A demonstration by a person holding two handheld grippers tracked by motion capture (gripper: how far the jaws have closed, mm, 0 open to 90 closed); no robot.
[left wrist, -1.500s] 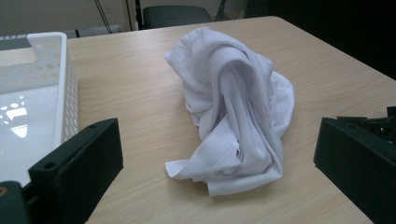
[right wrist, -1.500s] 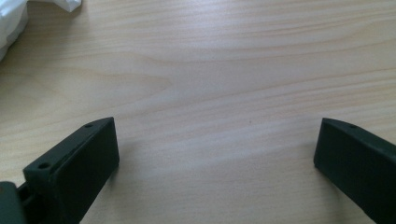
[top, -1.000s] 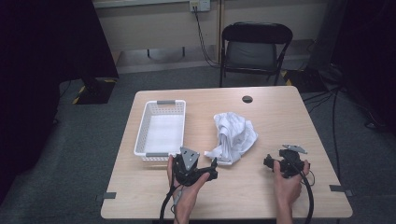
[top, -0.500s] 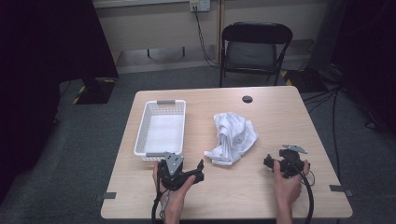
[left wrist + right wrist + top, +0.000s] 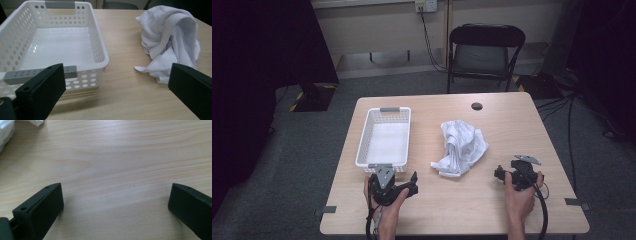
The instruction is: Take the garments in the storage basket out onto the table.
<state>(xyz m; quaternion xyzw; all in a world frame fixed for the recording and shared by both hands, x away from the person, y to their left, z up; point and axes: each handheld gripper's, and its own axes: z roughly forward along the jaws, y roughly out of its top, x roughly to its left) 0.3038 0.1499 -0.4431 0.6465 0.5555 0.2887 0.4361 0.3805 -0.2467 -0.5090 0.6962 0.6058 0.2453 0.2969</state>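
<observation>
High view: cloth (image 5: 460, 147) lies crumpled mid-table beside basket (image 5: 384, 136); left gripper (image 5: 399, 189) and right gripper (image 5: 507, 172) rest near the front edge. Left gripper view: jaws wide apart, cloth ahead. Right gripper view: jaws spread over bare table (image 5: 120, 157). Cloth likely soft, light; pinch a raised fold.

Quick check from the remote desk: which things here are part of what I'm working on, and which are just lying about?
In the job:
- crumpled white cloth
- white basket, nothing in it
- left gripper, open
- right gripper, open

Lying about:
- folding chair behind the table
- wall outlet
</observation>
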